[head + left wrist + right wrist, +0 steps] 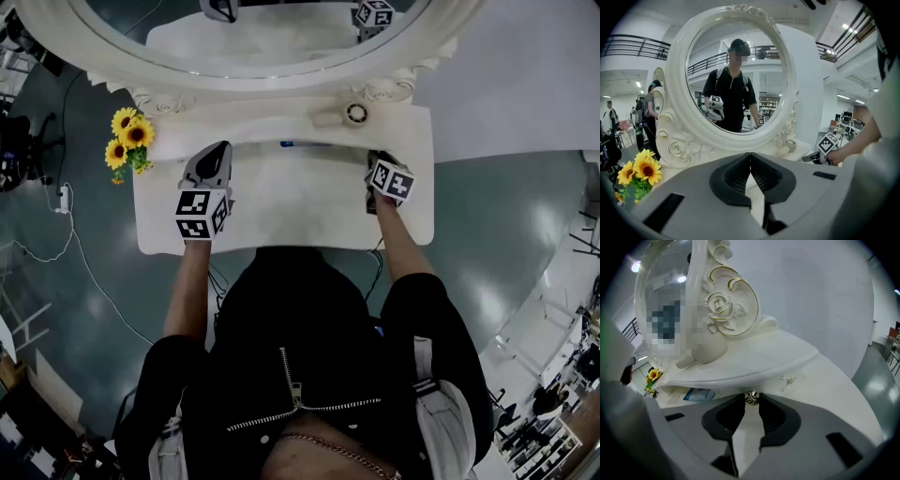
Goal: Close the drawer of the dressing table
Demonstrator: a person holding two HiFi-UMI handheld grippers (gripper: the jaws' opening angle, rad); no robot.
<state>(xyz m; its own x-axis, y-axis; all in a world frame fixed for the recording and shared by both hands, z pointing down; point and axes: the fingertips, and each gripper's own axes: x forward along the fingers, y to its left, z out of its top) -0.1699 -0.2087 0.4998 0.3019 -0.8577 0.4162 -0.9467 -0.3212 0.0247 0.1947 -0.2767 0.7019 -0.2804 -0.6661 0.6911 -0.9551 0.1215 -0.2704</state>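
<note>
The white dressing table [281, 211] carries an oval mirror [736, 70]. Under the mirror's shelf a drawer [740, 387] stands a little open, and a blue flat item [698, 393] shows inside it. My right gripper [751, 401] is shut on the drawer's small metal knob [751, 398], which sits between its tips. From the head view that gripper [375, 161] is at the table's right, pointing down toward the shelf edge. My left gripper [214, 161] rests over the table's left side, aimed at the mirror. Its jaws meet with nothing between them [750, 157].
A bunch of sunflowers [127, 141] stands at the table's left corner. A small round container [356, 113] lies on the shelf at the right of the mirror base. A second small handle [790, 379] sits right of the knob. A power strip [64, 199] and cables lie on the floor at left.
</note>
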